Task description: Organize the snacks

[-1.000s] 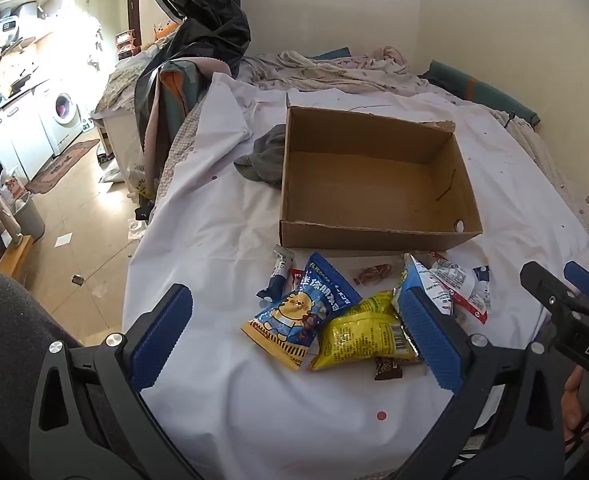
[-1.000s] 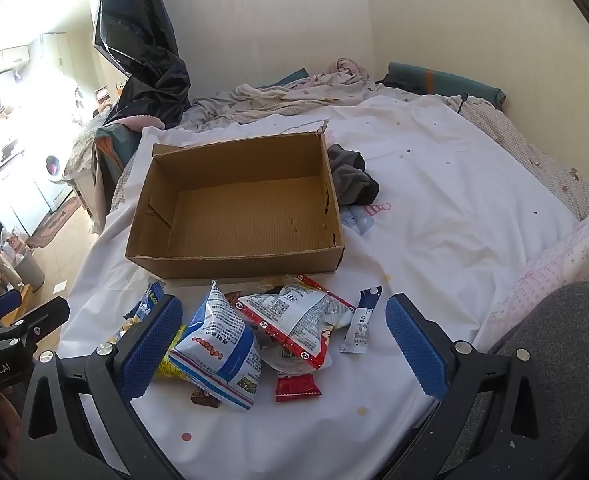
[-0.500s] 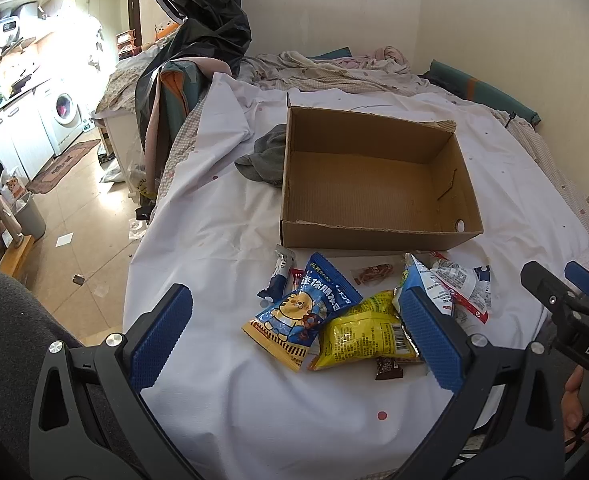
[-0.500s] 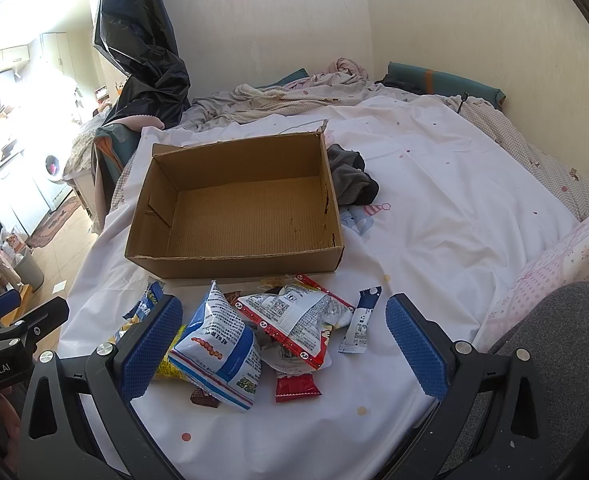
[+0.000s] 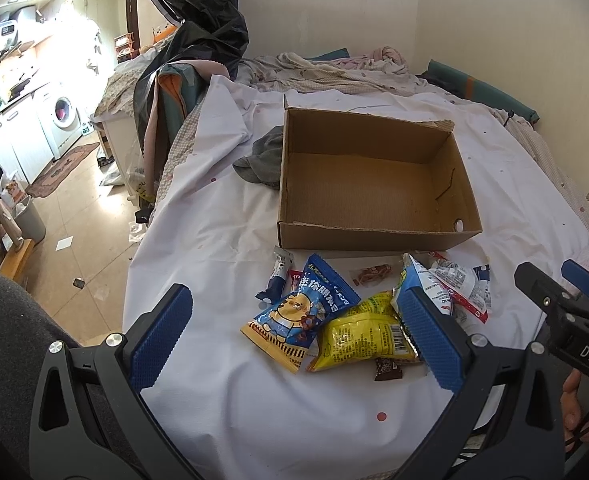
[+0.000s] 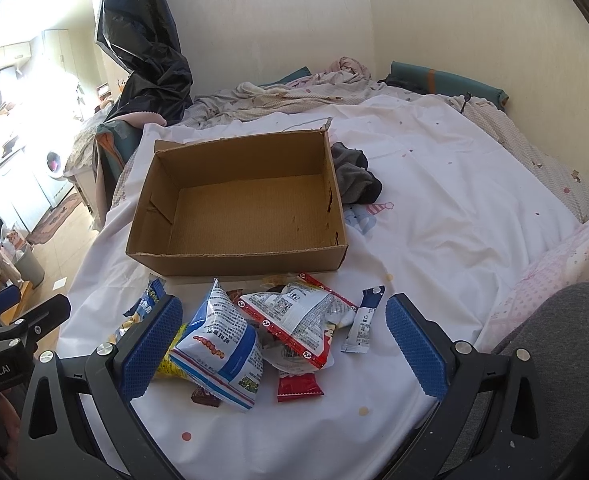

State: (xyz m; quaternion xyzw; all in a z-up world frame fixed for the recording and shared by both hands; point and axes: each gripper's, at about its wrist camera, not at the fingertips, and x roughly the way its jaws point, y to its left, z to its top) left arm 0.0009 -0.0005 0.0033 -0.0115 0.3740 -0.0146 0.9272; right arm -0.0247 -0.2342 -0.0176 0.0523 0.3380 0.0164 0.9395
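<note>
An empty cardboard box (image 5: 374, 184) (image 6: 246, 208) sits open on the white bedsheet. In front of it lies a pile of snack packets: a blue bag with a cartoon cat (image 5: 298, 316), a yellow bag (image 5: 362, 336), a blue-and-white bag (image 6: 222, 344), a red-trimmed clear bag (image 6: 298, 320), a small red packet (image 6: 298, 386) and a thin sachet (image 6: 364, 320). My left gripper (image 5: 294, 336) hovers open just short of the pile, empty. My right gripper (image 6: 280, 344) is open too, its fingers straddling the pile from above without touching it.
A grey cloth (image 5: 264, 158) lies against the box's far side. Crumpled bedding (image 6: 294, 92) fills the back near the wall. The bed edge drops to a tiled floor (image 5: 78, 240) on the left. A person's grey-clad knee (image 6: 554, 340) is at the lower right.
</note>
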